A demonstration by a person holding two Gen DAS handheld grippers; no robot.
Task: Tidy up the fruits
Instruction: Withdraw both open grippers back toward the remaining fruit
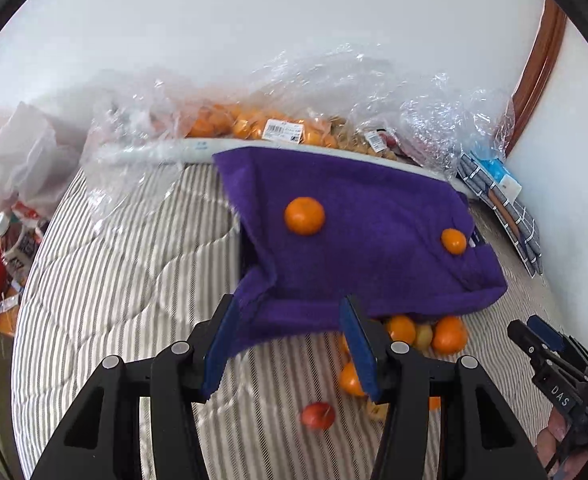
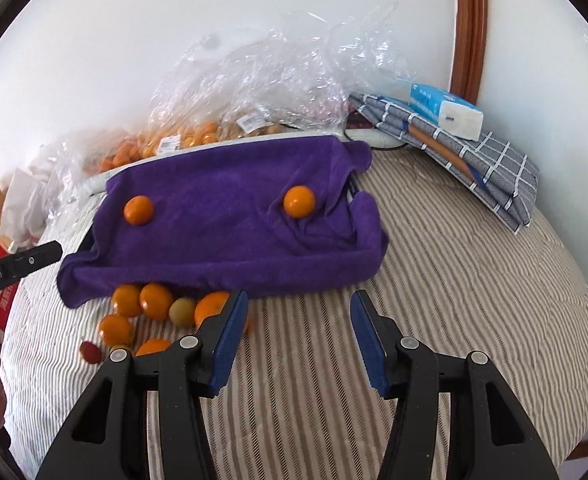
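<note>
Both claws released, nothing between jaws: left claw [image 1: 294, 344], right claw [image 2: 300, 334]. Purple towel [image 2: 221, 232] mid-frame, two oranges [image 2: 138, 210] on it, bed [image 2: 454, 280] below.

Each claw is matte black plastic: the left claw [image 1: 289, 344] and right claw [image 2: 298, 340] have angular arms with triangular cut-outs, round silver pivot screws and blue ribbed pads [image 2: 368, 340] lining the fingers. White lettering marks the side of each body.

Fuzzy matt purple towel [image 2: 229, 236], glossy oranges [image 2: 298, 201], crinkly clear plastic bags [image 2: 277, 68], quilted striped cloth mattress [image 2: 454, 280].
</note>
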